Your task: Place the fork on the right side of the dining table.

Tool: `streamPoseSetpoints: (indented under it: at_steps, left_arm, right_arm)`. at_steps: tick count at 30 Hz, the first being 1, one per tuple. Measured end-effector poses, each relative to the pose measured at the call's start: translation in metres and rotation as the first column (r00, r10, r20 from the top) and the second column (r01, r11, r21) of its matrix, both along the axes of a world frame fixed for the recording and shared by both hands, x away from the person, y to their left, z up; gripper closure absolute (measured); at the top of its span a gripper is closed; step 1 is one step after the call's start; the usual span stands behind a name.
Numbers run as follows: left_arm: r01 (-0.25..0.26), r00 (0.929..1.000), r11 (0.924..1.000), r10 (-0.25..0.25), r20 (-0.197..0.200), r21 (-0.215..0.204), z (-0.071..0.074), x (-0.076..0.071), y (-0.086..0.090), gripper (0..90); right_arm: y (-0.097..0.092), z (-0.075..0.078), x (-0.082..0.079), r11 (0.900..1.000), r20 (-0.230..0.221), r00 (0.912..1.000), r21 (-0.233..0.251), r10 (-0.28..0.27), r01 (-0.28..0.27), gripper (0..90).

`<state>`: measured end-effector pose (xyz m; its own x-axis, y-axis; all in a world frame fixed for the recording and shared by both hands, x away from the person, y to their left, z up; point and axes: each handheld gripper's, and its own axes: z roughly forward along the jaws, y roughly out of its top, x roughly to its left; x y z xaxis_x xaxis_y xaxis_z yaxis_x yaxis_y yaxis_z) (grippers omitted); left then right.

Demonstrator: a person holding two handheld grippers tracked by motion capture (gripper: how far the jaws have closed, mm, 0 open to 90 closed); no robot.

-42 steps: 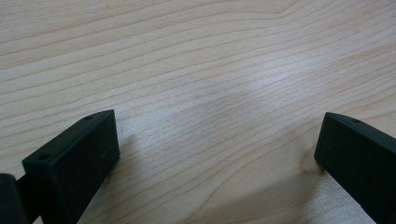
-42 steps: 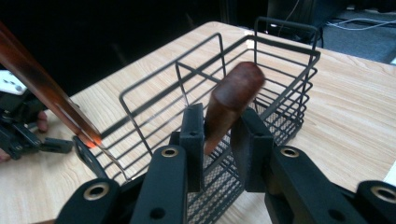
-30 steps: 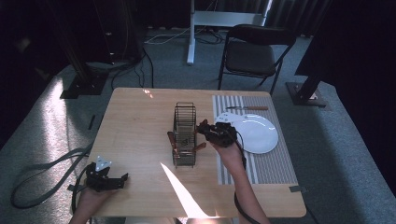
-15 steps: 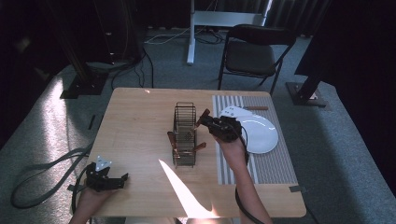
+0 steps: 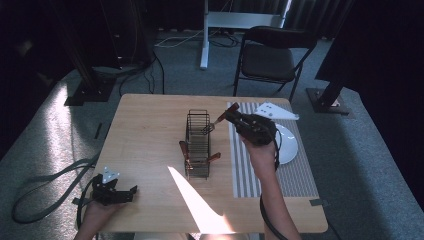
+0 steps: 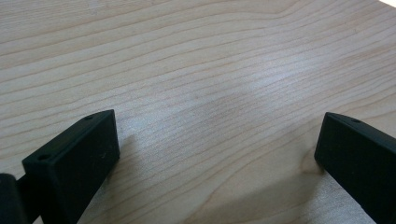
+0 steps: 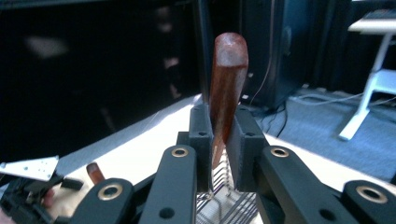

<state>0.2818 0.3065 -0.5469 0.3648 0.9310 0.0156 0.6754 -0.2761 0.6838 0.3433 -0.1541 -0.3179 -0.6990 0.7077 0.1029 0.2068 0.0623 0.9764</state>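
Note:
My right gripper (image 5: 231,114) is raised above the table, just right of a black wire rack (image 5: 198,145), and is shut on a wooden-handled utensil (image 5: 216,121). Its metal end (image 5: 207,129) hangs by the rack's top edge. In the right gripper view the brown handle (image 7: 227,88) stands upright, pinched between the pads, with the rack (image 7: 219,203) below. Two more wooden handles (image 5: 184,150) (image 5: 214,157) stick out of the rack. My left gripper (image 5: 129,194) rests at the table's near left corner, open, with bare wood between its fingertips (image 6: 217,140).
A white plate (image 5: 289,147) lies on a striped mat (image 5: 260,172) at the table's right side. A folding chair (image 5: 272,55) stands beyond the far edge. A bright sun patch (image 5: 195,200) crosses the near table. Cables (image 5: 40,190) trail on the floor at left.
My right gripper has risen with the utensil from near the plate to beside the rack's top. The left gripper has stayed put.

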Motion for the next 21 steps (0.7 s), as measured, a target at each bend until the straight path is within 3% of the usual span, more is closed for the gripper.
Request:
streamPoseSetpoints:
  at_steps: [5, 6, 11, 12, 13, 14, 15, 16, 17, 18, 19, 20, 21]
  left_arm:
    - [0.0, 1.0, 1.0, 0.0, 0.0, 0.0, 0.0, 0.0, 0.0, 0.2]
    - [0.0, 1.0, 1.0, 0.0, 0.0, 0.0, 0.0, 0.0, 0.0, 0.2]
    - [0.0, 1.0, 1.0, 0.0, 0.0, 0.0, 0.0, 0.0, 0.0, 0.2]
    - [0.0, 1.0, 1.0, 0.0, 0.0, 0.0, 0.0, 0.0, 0.0, 0.2]
    - [0.0, 1.0, 1.0, 0.0, 0.0, 0.0, 0.0, 0.0, 0.0, 0.3]
    - [0.0, 1.0, 1.0, 0.0, 0.0, 0.0, 0.0, 0.0, 0.0, 0.2]
    - [0.0, 1.0, 1.0, 0.0, 0.0, 0.0, 0.0, 0.0, 0.0, 0.2]
    - [0.0, 1.0, 1.0, 0.0, 0.0, -0.001, 0.0, 0.0, 0.0, 0.2]
    - [0.0, 1.0, 1.0, 0.0, 0.0, -0.001, 0.0, 0.0, 0.0, 0.2]
    - [-0.001, 1.0, 1.0, 0.001, 0.0, -0.001, 0.0, 0.0, 0.0, 0.2]
    - [0.0, 1.0, 1.0, 0.0, -0.001, 0.0, 0.0, 0.0, 0.0, 0.2]
    - [0.0, 1.0, 1.0, 0.0, -0.002, 0.0, 0.0, 0.0, 0.0, 0.3]
    - [0.0, 1.0, 1.0, 0.0, -0.002, 0.0, 0.0, 0.0, 0.0, 0.2]
  right_arm:
    - [-0.017, 0.01, -0.007, 0.9989, 0.023, 0.9987, 0.014, -0.045, 0.045, 81.3]
    - [-0.027, 0.011, -0.01, 0.9968, 0.024, 0.9966, 0.012, -0.079, 0.079, 81.3]
    - [-0.048, 0.002, -0.017, 0.9875, 0.007, 0.9874, 0.006, -0.158, 0.158, 81.3]
    - [-0.059, -0.007, -0.021, 0.9793, -0.021, 0.9792, 0.009, -0.202, 0.202, 81.3]
    - [-0.059, -0.007, -0.021, 0.9793, -0.021, 0.9792, 0.009, -0.202, 0.202, 81.3]
    - [-0.07, -0.021, -0.025, 0.9706, -0.052, 0.9694, 0.009, -0.24, 0.241, 81.3]
    - [-0.07, -0.021, -0.025, 0.9706, -0.052, 0.9694, 0.009, -0.24, 0.241, 81.3]
    - [-0.079, -0.033, -0.028, 0.9629, -0.08, 0.9603, 0.016, -0.267, 0.269, 81.3]
    - [-0.079, -0.033, -0.028, 0.9629, -0.08, 0.9603, 0.016, -0.267, 0.269, 81.3]
    - [-0.087, -0.046, -0.032, 0.9539, -0.107, 0.9496, 0.027, -0.295, 0.299, 81.3]
    - [-0.087, -0.046, -0.032, 0.9539, -0.107, 0.9496, 0.027, -0.295, 0.299, 81.3]
    - [-0.094, -0.058, -0.037, 0.9439, -0.13, 0.9381, 0.037, -0.321, 0.328, 81.3]
    - [-0.094, -0.058, -0.037, 0.9439, -0.13, 0.9381, 0.037, -0.321, 0.328, 81.3]
